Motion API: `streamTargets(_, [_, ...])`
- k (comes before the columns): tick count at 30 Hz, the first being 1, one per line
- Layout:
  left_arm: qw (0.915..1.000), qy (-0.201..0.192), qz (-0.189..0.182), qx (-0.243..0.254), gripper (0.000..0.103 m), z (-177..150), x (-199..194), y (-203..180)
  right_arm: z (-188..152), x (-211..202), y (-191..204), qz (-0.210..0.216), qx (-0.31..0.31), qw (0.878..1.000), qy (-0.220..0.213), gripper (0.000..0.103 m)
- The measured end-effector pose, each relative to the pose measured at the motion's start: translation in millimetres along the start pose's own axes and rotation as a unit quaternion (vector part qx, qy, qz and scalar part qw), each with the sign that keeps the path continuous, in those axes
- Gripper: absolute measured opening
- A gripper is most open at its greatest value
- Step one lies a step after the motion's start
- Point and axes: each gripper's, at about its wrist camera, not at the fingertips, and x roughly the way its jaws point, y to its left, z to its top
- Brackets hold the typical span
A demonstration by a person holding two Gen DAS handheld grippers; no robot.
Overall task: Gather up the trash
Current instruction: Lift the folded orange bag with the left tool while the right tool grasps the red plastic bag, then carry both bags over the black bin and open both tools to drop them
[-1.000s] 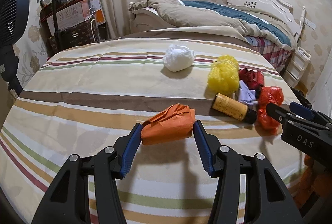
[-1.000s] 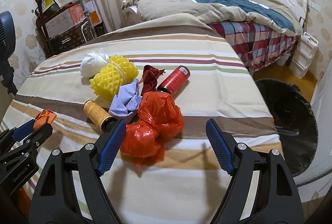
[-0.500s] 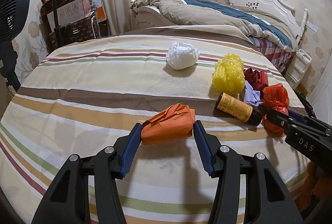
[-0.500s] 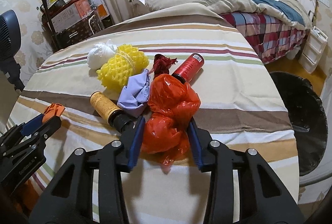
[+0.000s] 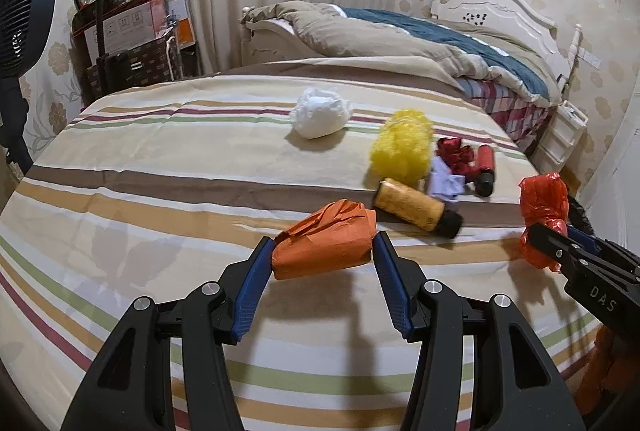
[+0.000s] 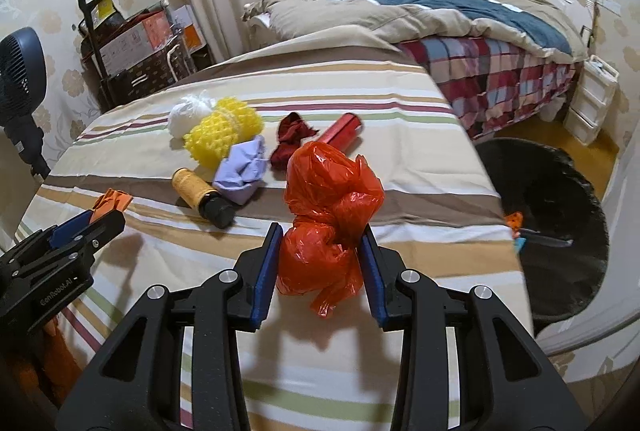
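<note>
Clutching a crumpled orange paper wad (image 5: 326, 239) between its blue pads, our left hand-held gripper (image 5: 322, 285) hangs just above the striped bedspread (image 5: 160, 167), while our right hand-held gripper (image 6: 320, 273) pinches the lower lobe of a knotted red plastic bag (image 6: 328, 215), which bulges up above the fingers and trails a loose corner below them. We see the rest of the trash still strewn across the striped cover: a white crumpled bag (image 5: 320, 113) farthest from us, a yellow foam net (image 5: 402, 147) beside it, a lilac paper ball (image 6: 242, 169) touching the net, a dark red wrapper (image 6: 290, 143), a red can (image 6: 344, 131) lying on its side, and a yellow bottle with a black cap (image 5: 416, 207) lying just beyond the orange wad. To the right of the bedspread, on the floor, we make out a black-lined bin (image 6: 560, 215) with small bright scraps inside it. Behind, a second bed (image 6: 460, 23) carries a beige and teal quilt, a dark fan (image 5: 20, 19) stands at the left edge, and a cart of boxes (image 5: 128, 43) sits against the curtain.
</note>
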Motion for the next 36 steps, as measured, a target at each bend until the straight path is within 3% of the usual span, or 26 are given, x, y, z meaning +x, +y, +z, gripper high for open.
streamTargets(21, [0.9941, -0.028, -0.078, 0.071, 0.053, 13.6, -8.1, -109.4, -1.7, -39.4, -104.5, -0.076, 0.069, 0.994, -0.046, 0.037])
streamTargets(36, [0.9842, -0.037, -0.124, 0.121, 0.053, 38.5, 21.2, -206.2, 8.7, -28.6, -176.6, -0.117, 0.102, 0.987, -0.05, 0.037])
